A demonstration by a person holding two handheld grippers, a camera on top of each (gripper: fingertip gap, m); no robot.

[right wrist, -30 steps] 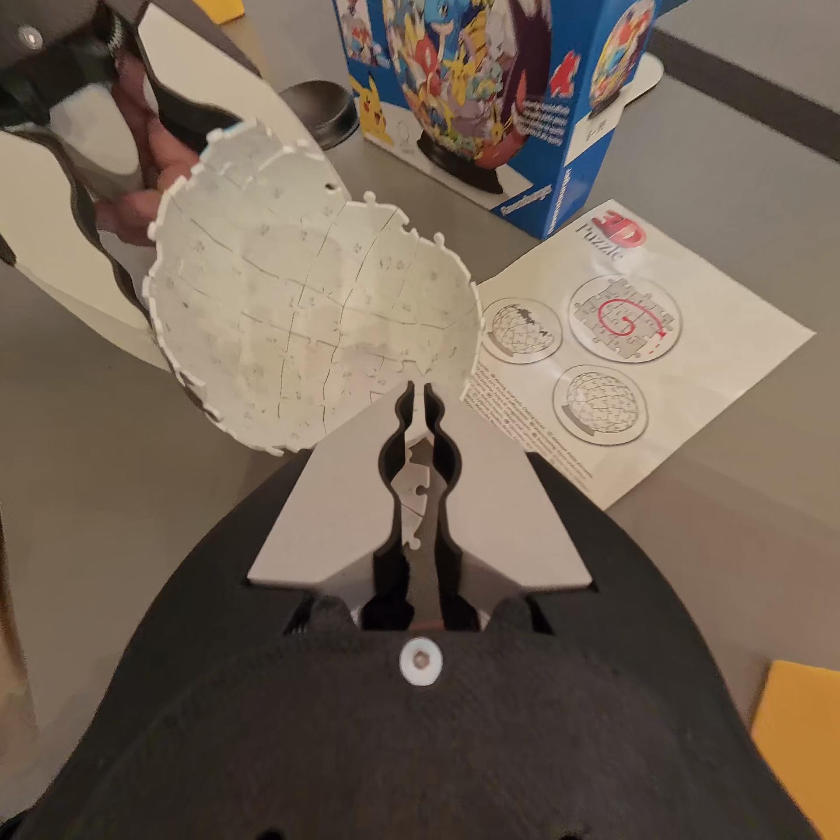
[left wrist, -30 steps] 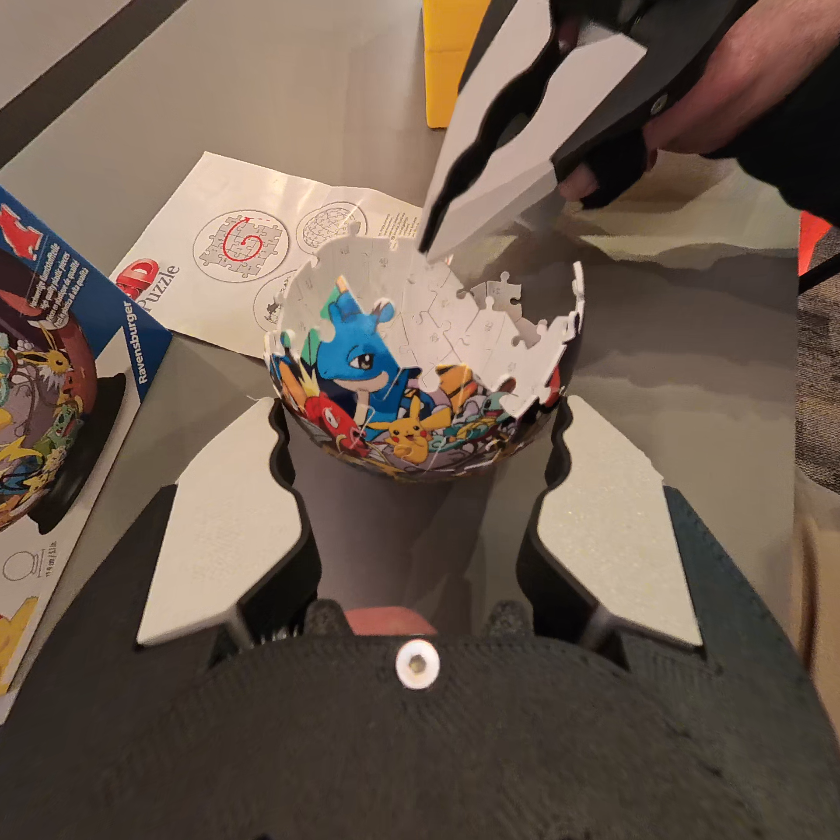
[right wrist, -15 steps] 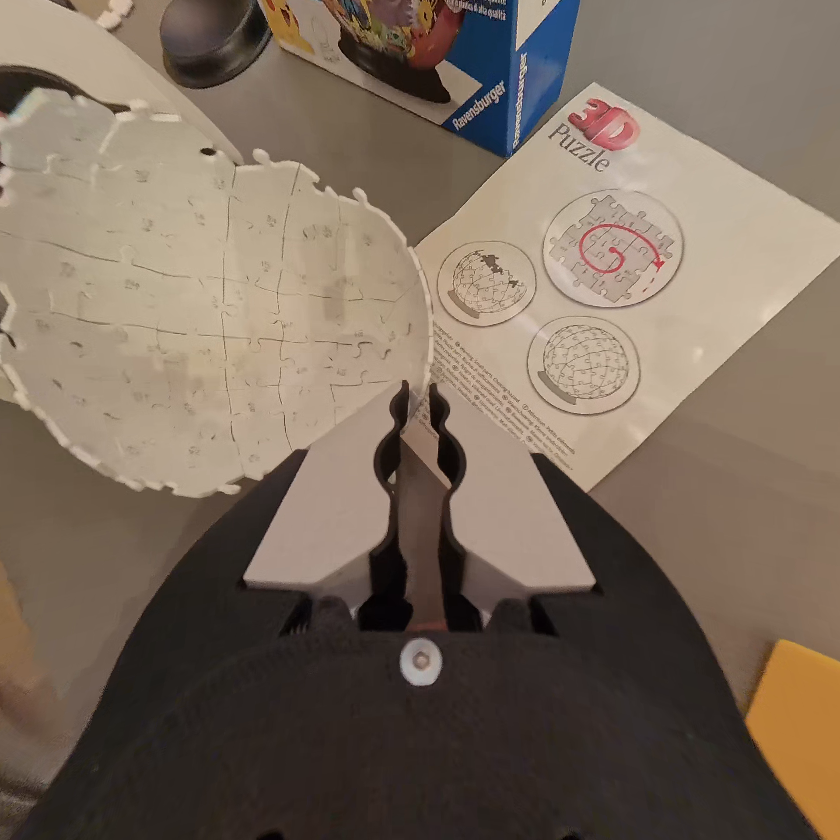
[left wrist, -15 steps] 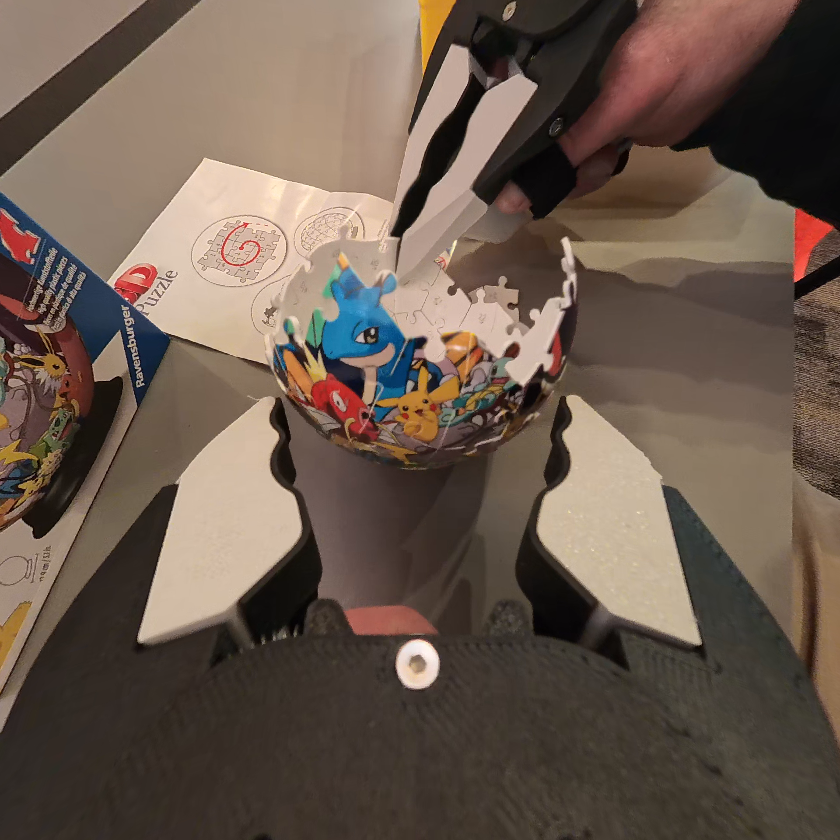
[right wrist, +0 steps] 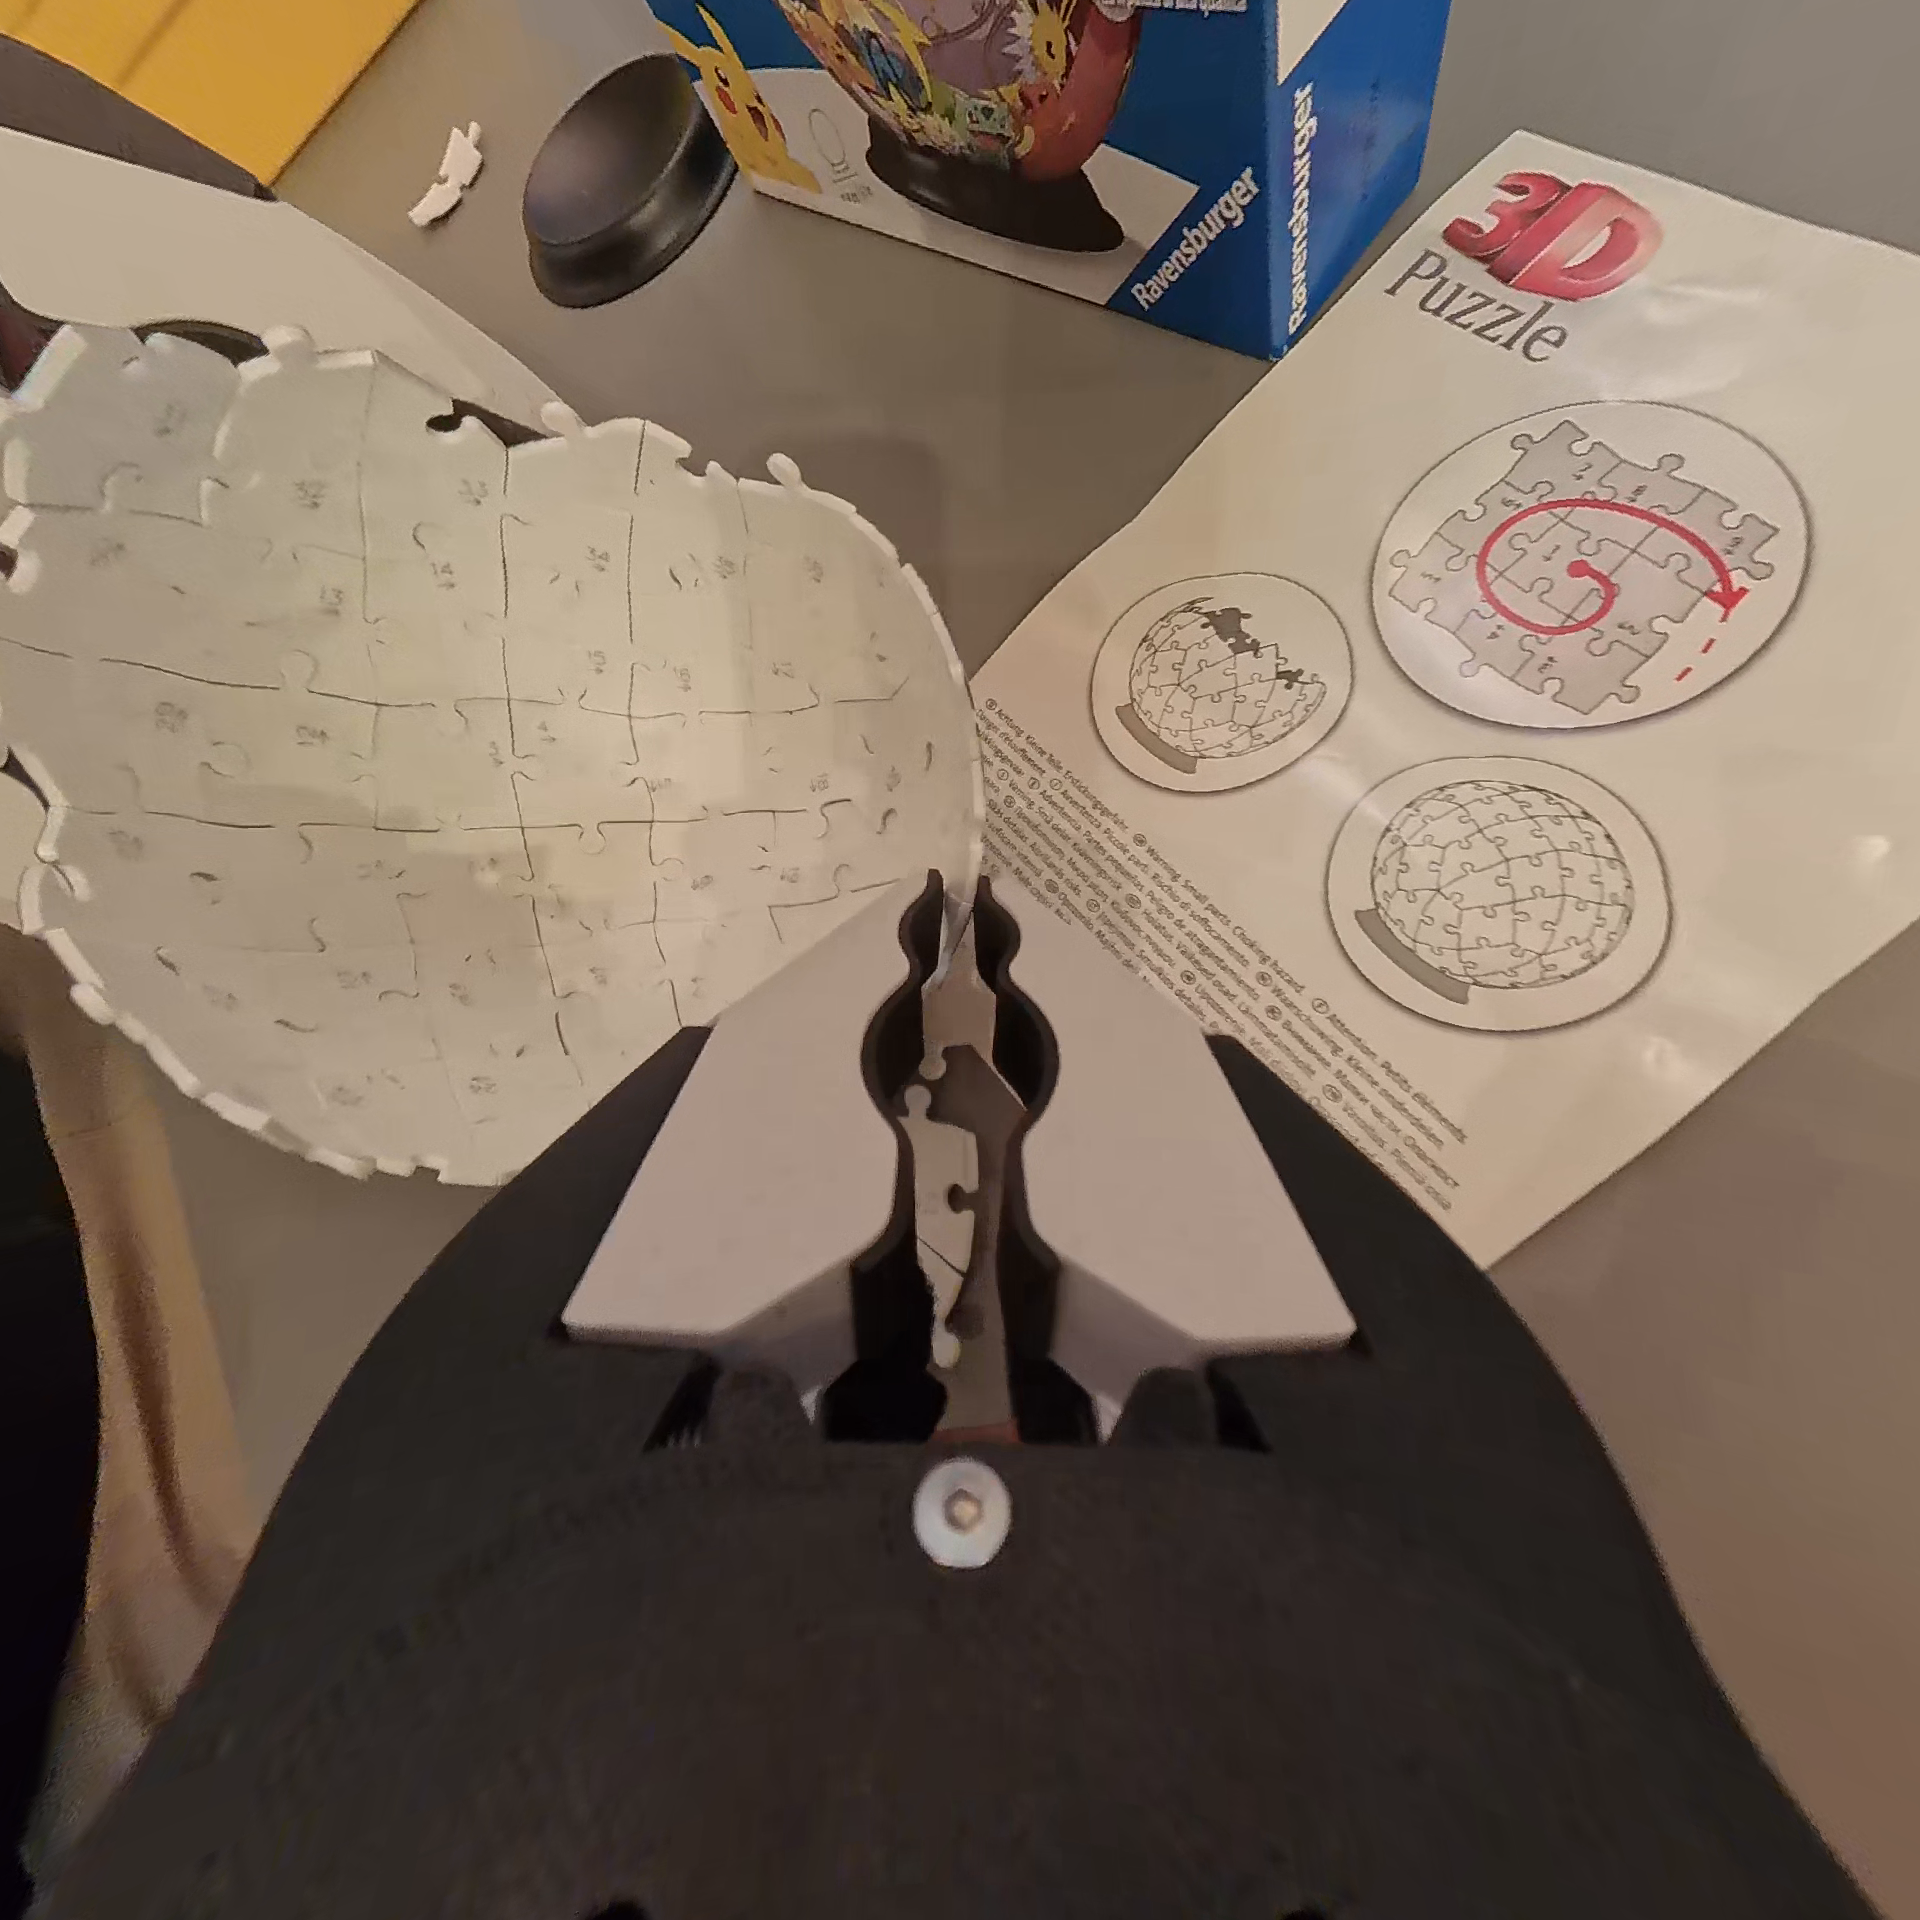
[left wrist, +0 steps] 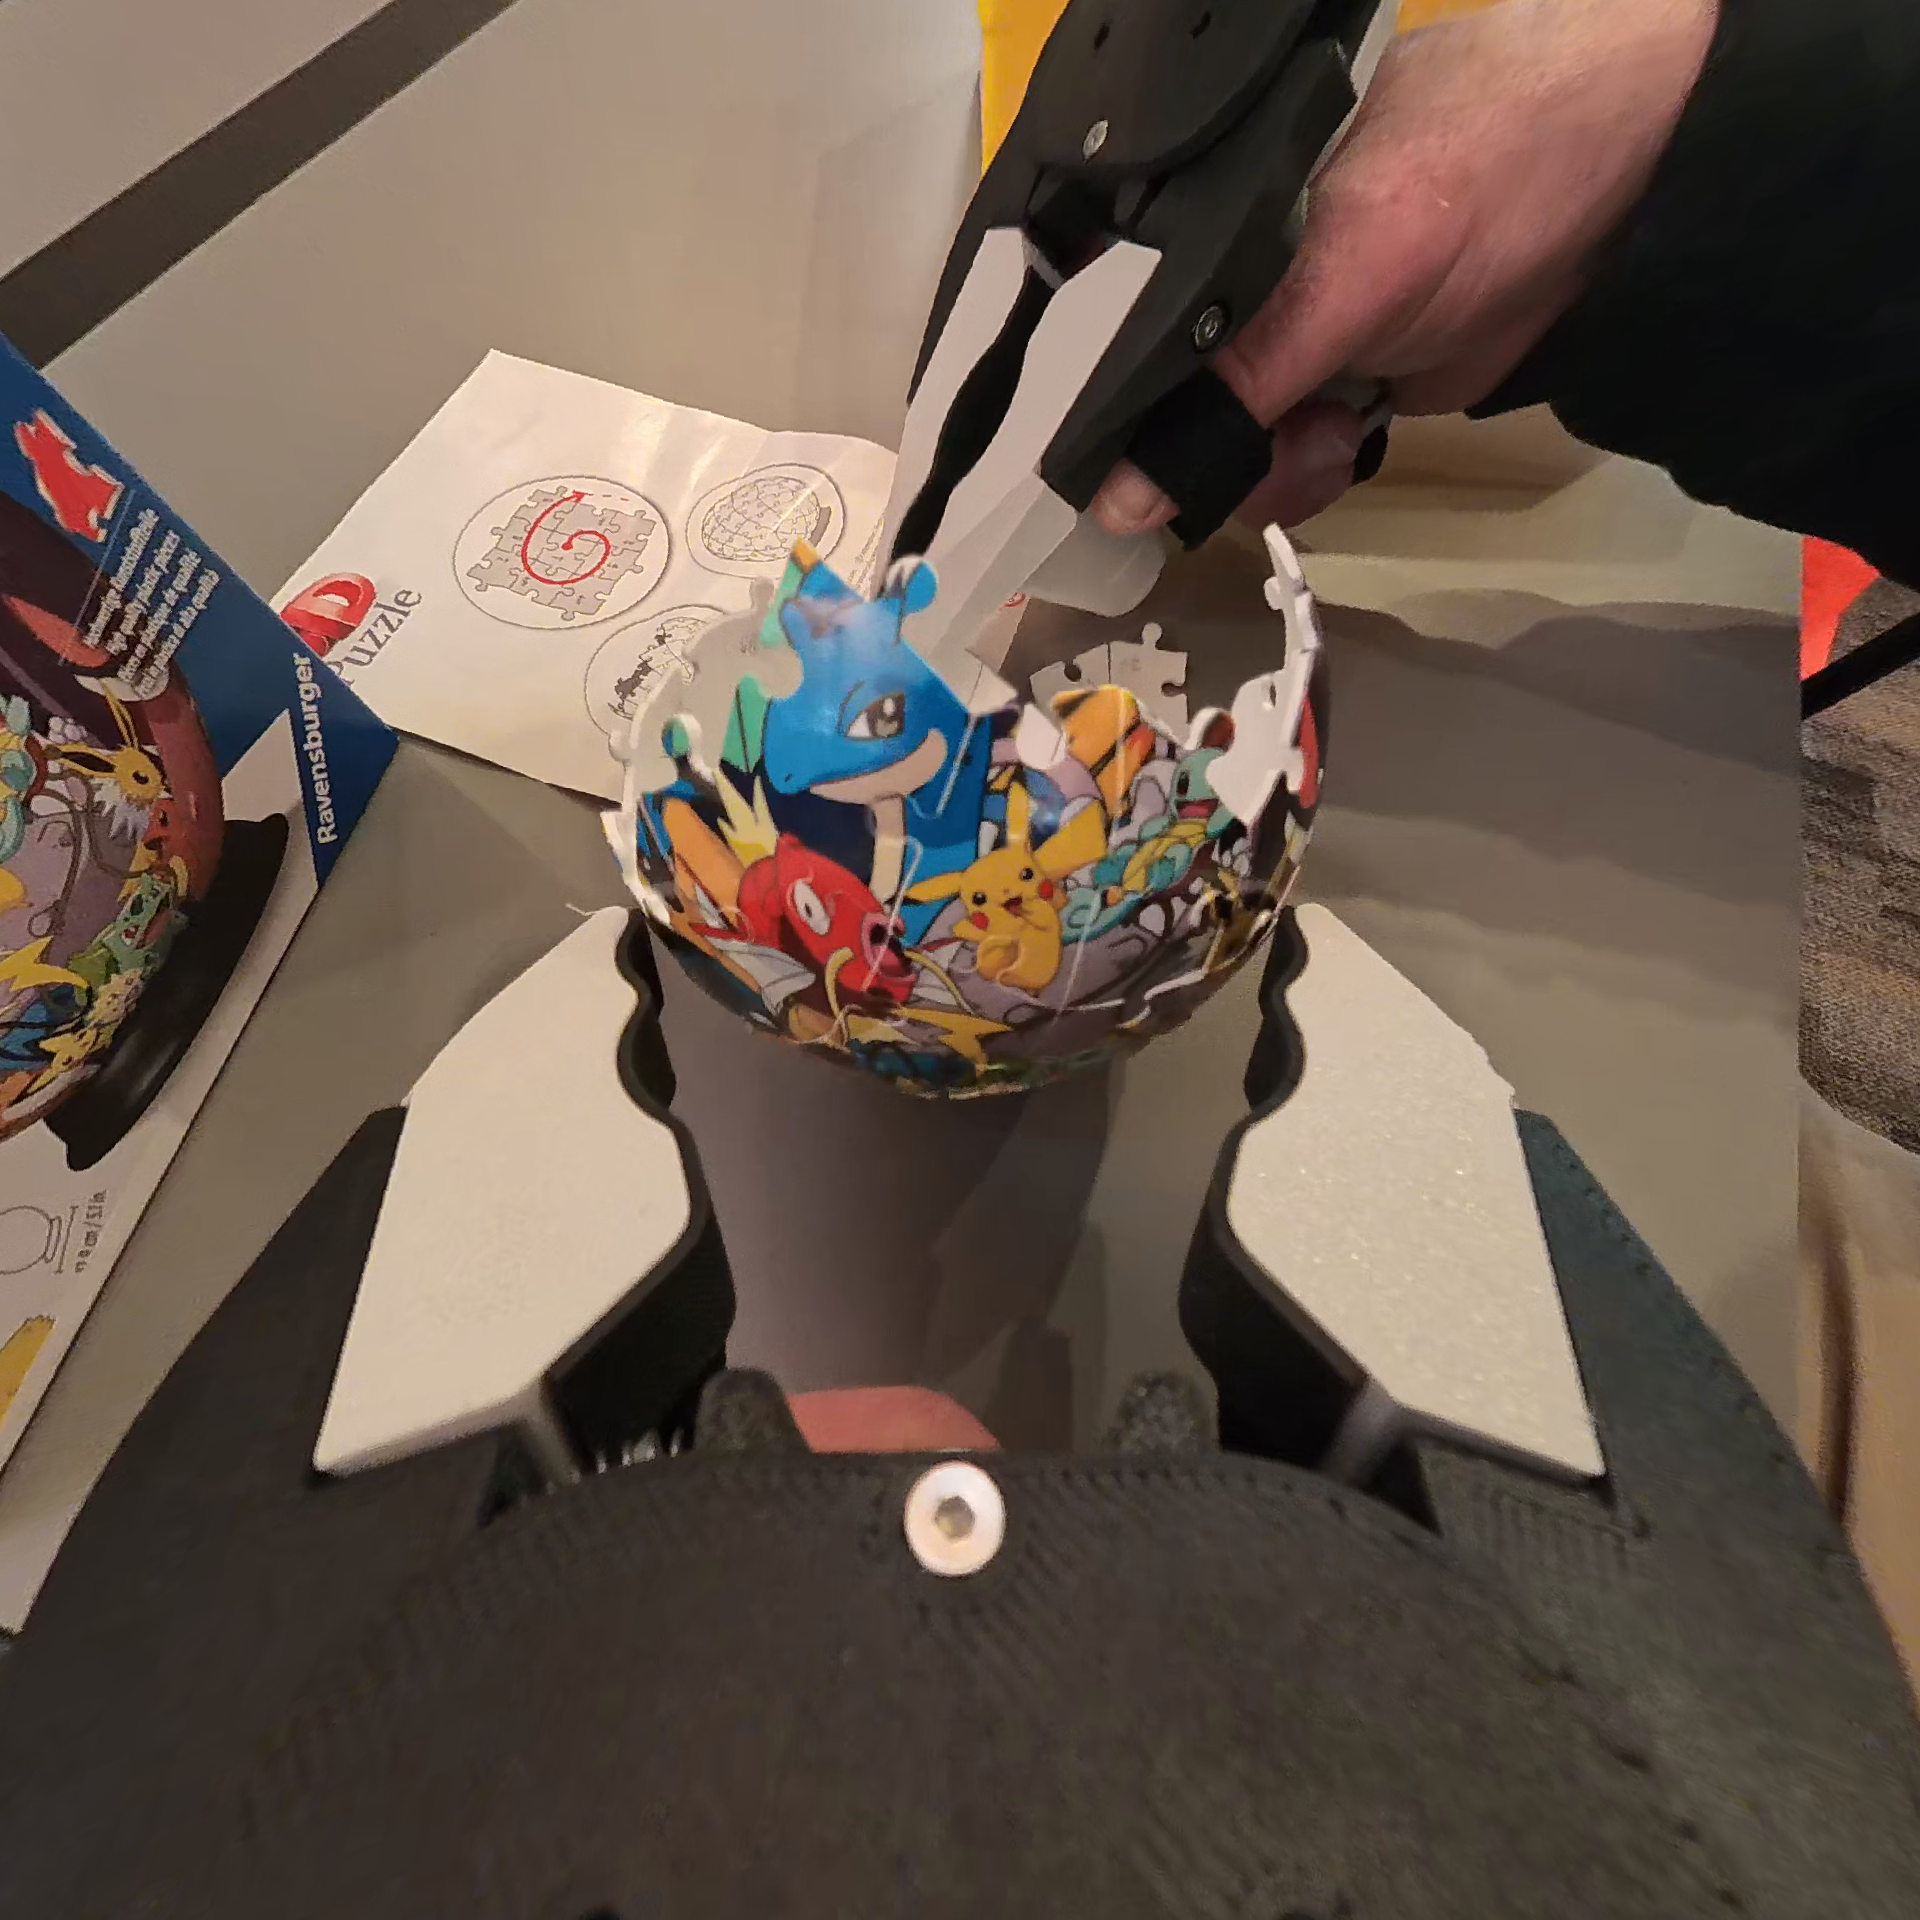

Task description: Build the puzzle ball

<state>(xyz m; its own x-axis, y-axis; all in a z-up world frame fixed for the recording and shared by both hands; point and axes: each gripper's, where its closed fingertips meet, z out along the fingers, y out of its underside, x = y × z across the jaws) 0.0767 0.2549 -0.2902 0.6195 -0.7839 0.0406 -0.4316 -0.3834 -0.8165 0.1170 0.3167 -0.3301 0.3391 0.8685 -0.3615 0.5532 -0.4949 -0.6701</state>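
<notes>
grips the puzzle ball shell [left wrist: 935, 883] between the tips of the left gripper [left wrist: 956, 925], jaws spread wide, one fingertip touching each side of the shell near its lower half. keeps the shell clear of the grey table [left wrist: 623, 208], tilted, with the printed side toward the left wrist camera and the white inner side [right wrist: 468, 779] toward the right wrist camera. shows a jagged, unfinished rim with tabs and gaps all round.

clamps a white puzzle piece [right wrist: 951, 1101] in the right gripper [right wrist: 951, 904], jaws drawn narrow with only a thin gap. places the right fingertips at the far rim of the shell, just behind the blue figure in the left wrist view. cannot tell whether the piece touches the rim. shows a bare hand [left wrist: 1434, 229] around the right gripper body.

lists on the table: a white instruction sheet [right wrist: 1507, 675] just beyond the shell, a blue box [right wrist: 1143, 156] touching the sheet's far edge, a black round stand [right wrist: 623, 197] beside the box, one loose white piece [right wrist: 447, 171] near the stand, and a yellow object [right wrist: 208, 62] at the far corner.
</notes>
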